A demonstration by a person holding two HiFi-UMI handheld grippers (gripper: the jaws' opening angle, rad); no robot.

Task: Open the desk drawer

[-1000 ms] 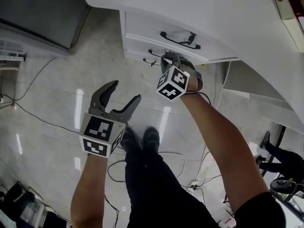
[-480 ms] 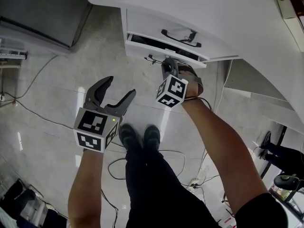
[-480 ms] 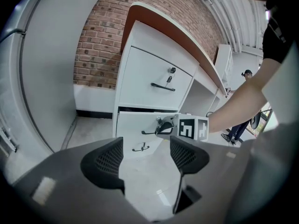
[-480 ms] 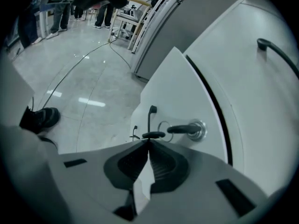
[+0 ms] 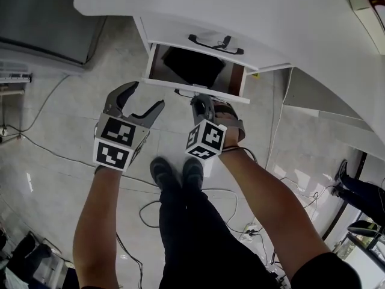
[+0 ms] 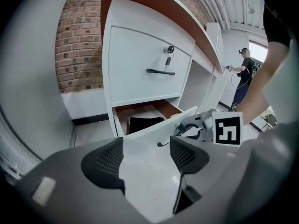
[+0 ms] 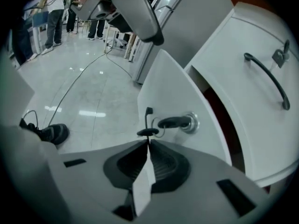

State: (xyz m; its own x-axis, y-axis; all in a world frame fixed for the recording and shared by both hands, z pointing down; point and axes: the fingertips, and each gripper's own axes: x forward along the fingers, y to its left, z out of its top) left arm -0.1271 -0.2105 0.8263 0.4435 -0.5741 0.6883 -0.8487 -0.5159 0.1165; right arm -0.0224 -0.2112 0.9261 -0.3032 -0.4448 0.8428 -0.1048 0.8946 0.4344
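**Counter** (image 5: 252,17): white, spanning the top of the head view, with two drawers stacked under its left end.

**Lower drawer** (image 5: 168,84): the task's thing. It is found partway out beneath the closed upper drawer (image 5: 174,32), and a dark item (image 5: 192,65) is exposed inside. The front panel's long axis runs left to right. The slide axis points out of the counter toward the person's shoes (image 5: 174,173).

**Right gripper** (image 5: 201,104): the nearer one. Its fingers are clenched on what is taken to be the thin black handle (image 7: 148,120), just beside the key (image 7: 173,122). Any further pull is judged to run straight back along the slide axis.

**Left gripper** (image 5: 146,95): its fingers are released with nothing between them. It is held near the panel's left end, not touching.
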